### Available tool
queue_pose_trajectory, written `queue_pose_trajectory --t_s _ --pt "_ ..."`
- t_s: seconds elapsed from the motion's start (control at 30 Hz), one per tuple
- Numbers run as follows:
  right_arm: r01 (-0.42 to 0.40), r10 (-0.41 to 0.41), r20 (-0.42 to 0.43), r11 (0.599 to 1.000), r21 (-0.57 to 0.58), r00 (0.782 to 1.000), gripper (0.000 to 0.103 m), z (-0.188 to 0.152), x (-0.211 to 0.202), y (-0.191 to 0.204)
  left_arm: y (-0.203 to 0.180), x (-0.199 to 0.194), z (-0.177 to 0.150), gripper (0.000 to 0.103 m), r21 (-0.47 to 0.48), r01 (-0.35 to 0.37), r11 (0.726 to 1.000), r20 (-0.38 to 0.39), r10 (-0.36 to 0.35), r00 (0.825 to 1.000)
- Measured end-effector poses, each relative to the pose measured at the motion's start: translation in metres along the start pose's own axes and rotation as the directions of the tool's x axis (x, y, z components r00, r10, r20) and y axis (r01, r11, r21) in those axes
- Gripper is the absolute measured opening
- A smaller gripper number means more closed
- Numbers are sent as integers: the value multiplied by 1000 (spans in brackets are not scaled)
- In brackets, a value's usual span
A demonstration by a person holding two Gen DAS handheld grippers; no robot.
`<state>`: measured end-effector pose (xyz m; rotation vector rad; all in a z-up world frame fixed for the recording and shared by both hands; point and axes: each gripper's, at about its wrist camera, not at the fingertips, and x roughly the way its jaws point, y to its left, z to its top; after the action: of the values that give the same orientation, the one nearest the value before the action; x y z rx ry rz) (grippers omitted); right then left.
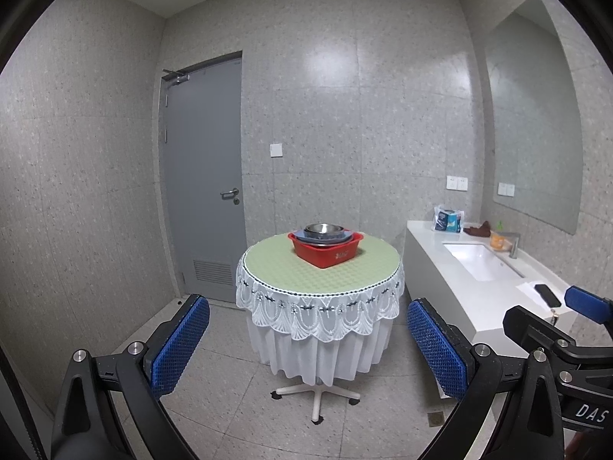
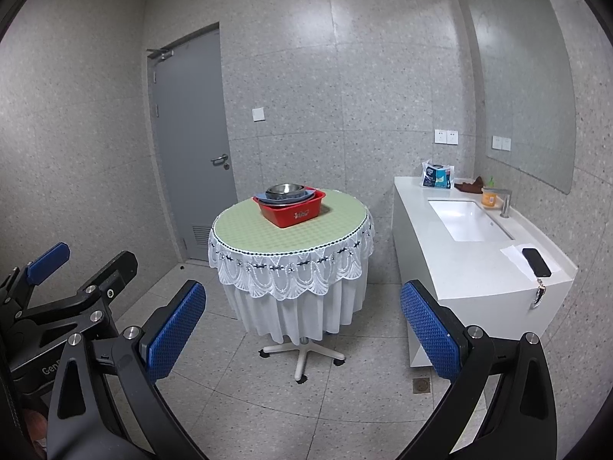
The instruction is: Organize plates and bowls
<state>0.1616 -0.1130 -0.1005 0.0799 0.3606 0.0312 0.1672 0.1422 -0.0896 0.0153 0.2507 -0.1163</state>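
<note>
A red plastic basin [image 1: 325,253] [image 2: 292,211] sits on a round table [image 1: 268,268] [image 2: 237,230] with a green top and white lace cloth. In the basin lie blue-grey plates [image 1: 302,234] [image 2: 264,195] with a steel bowl [image 1: 323,229] [image 2: 284,190] on top. My left gripper [image 1: 308,329] is open and empty, well short of the table. My right gripper [image 2: 302,314] is open and empty, also short of the table. The right gripper shows at the left wrist view's right edge [image 1: 551,318]; the left gripper shows at the right wrist view's left edge [image 2: 76,272].
A white counter with a sink [image 1: 481,260] [image 2: 469,220] stands to the right, carrying a phone [image 2: 536,262], a tissue pack [image 2: 436,176], a brown cloth and an orange cup. A grey door [image 1: 203,176] is behind left. Tiled floor with a drain [image 2: 421,385].
</note>
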Motion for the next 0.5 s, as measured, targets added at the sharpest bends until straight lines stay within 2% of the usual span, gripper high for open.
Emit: queue_pose_trajectory --t_s 0.5 --pt "-1 1 0 1000 1 1000 103 0 -1 -2 1 2 -1 102 2 -2 1000 5 2 1000"
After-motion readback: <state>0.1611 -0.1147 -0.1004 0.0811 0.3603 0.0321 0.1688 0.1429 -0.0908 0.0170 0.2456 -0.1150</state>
